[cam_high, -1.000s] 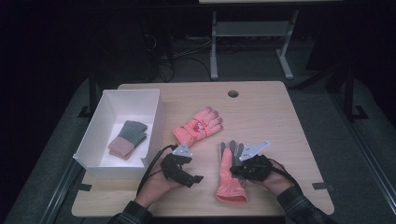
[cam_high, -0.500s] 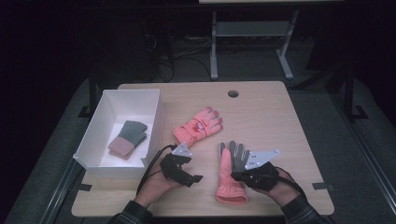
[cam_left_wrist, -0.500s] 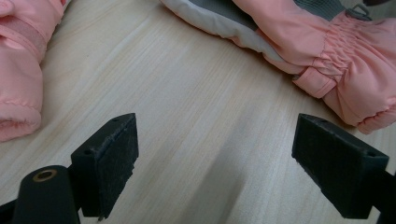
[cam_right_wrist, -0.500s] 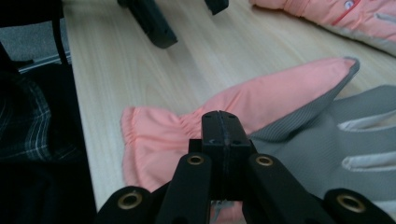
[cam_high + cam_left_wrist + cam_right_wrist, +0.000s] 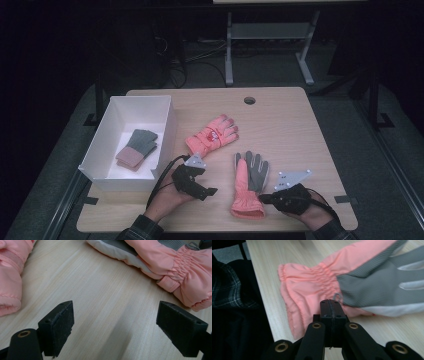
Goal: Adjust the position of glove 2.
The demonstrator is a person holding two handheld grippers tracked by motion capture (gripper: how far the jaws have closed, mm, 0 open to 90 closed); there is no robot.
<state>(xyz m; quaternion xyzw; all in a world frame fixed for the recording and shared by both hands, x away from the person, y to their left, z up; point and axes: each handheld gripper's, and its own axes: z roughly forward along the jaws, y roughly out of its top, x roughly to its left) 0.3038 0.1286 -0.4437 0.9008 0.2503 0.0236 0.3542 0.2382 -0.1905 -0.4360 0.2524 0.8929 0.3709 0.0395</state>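
Note:
A pink glove with a grey palm [image 5: 248, 182] lies palm up near the table's front edge, cuff toward me. A second pink glove [image 5: 212, 135] lies back up beyond it. My left gripper [image 5: 207, 187] rests left of the palm-up glove, its jaws wide open over bare wood [image 5: 122, 320]; the back-up glove [image 5: 10, 277] and the other glove's cuff [image 5: 180, 272] lie ahead of it. My right gripper [image 5: 264, 198] sits by the cuff's right side. Its jaws [image 5: 329, 302] are shut flat together, tips at the edge of the glove [image 5: 312, 282], with no cloth seen between them.
A white box [image 5: 165, 125] stands at the table's left and holds a grey glove with a pink cuff [image 5: 137, 147]. A round cable hole [image 5: 249, 100] is near the far edge. Bare wood spreads across the right half and the back.
My right gripper has slid to the right and toward the front edge, away from the palm-up glove's fingers. The left gripper and both gloves have stayed put.

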